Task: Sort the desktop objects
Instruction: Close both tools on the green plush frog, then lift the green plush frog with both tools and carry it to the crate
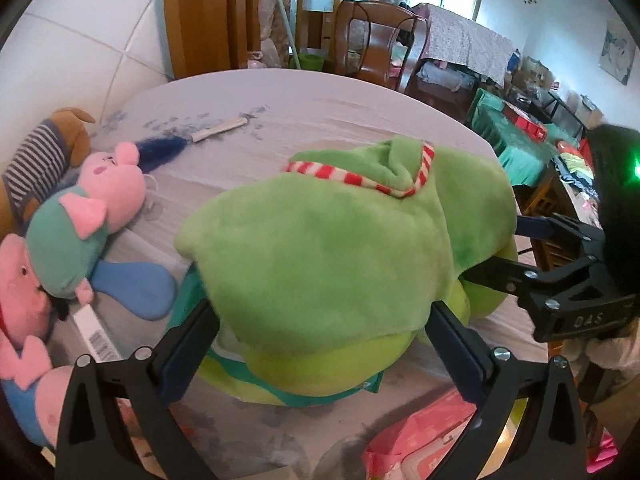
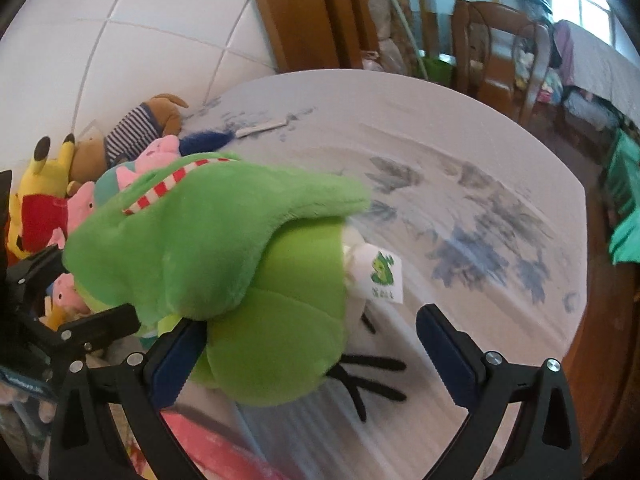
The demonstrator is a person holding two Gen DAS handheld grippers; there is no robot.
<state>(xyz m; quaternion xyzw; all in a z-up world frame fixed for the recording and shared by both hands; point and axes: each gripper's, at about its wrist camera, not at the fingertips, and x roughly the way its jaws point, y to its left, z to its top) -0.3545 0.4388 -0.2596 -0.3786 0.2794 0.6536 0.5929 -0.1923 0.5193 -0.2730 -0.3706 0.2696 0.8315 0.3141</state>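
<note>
A: Table (image 2: pixel 460 152) first, biggest thing here; pale cloth with blue smudges; round edge running from 12 to 3 o'clock in the right wrist view.

B: Then the frog (image 1: pixel 320 248); green plush with a red-and-white striped band; dead centre in the left wrist view; in the right wrist view it sits at 9 o'clock of centre (image 2: pixel 224 260), white tag hanging toward 3.

A: Left gripper (image 1: pixel 320 344)?

B: Fingers spread wide, one either side of the frog's lower body; whether the pads press into it I cannot tell.

A: Right gripper (image 2: pixel 308 352)?

B: Also apart; left finger (image 2: pixel 176 356) touching the frog's underside, right finger out over bare cloth; in the left wrist view that gripper comes in from 3 o'clock (image 1: pixel 520 248), one finger tucked under the green plush.

A: Smaller things?

B: Pig (image 1: pixel 92 216), pink head, teal body, blue leg, lying at 9 o'clock beside the frog; striped dog (image 1: pixel 36 160) at 10, by the wall; yellow plush (image 2: pixel 36 196) at 9 in the right wrist view; blue brush (image 1: pixel 192 138) with a white handle at 11, well apart from the frog.
</note>
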